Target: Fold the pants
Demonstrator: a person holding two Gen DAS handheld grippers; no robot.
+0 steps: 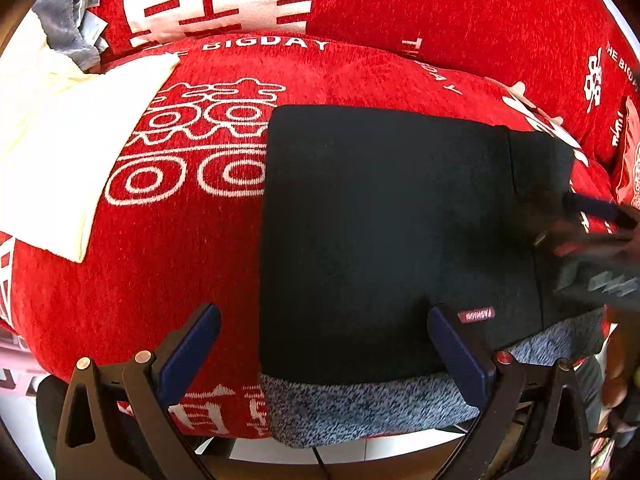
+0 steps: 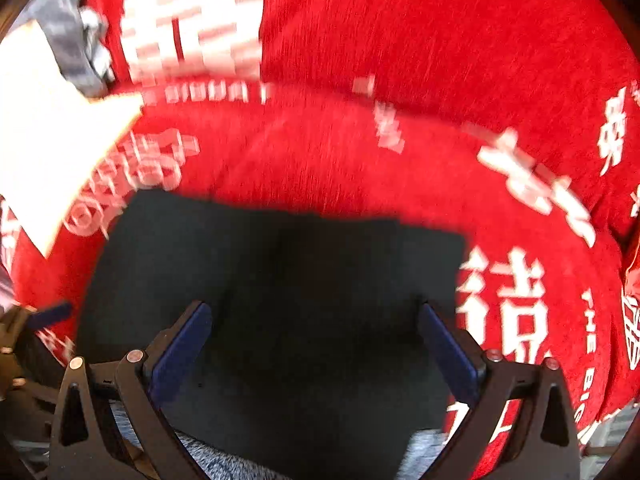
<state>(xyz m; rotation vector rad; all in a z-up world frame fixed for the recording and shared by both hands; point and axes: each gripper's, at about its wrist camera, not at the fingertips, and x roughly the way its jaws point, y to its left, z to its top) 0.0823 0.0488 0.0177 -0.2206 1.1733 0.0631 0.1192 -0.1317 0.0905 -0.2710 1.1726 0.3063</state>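
Left wrist view: the left tongs (image 1: 323, 350) are seen spread wide, with nothing held between the blue pads (image 1: 188, 354). The black pants (image 1: 384, 240) are laid folded into a flat, roughly rectangular bundle on a red cover (image 1: 160, 272) printed with white characters. The grey fleecy lining (image 1: 360, 412) of the pants is exposed along the near edge, hanging over the front of the red cover. The right-hand pad is set over the near part of the black fabric, just beside a small red label (image 1: 477, 314); whether it touches cannot be told. The left-hand pad is held over bare red cover, beside the pants' left edge. A white cloth (image 1: 52, 160) is laid well apart at the left, and a grey garment (image 1: 66, 20) is bunched at the far left corner. The right tongs (image 1: 592, 216) are seen blurred at the right edge, over the right end of the pants; their spread cannot be told here.

Right wrist view: the picture is smeared by motion. The right tongs (image 2: 316, 350) are spread wide and nothing is gripped. The pants (image 2: 280, 280) are spread beneath and ahead of both pads, the grey lining (image 2: 224, 464) showing at the near edge. The left tongs (image 2: 48, 316) are glimpsed at the left edge.
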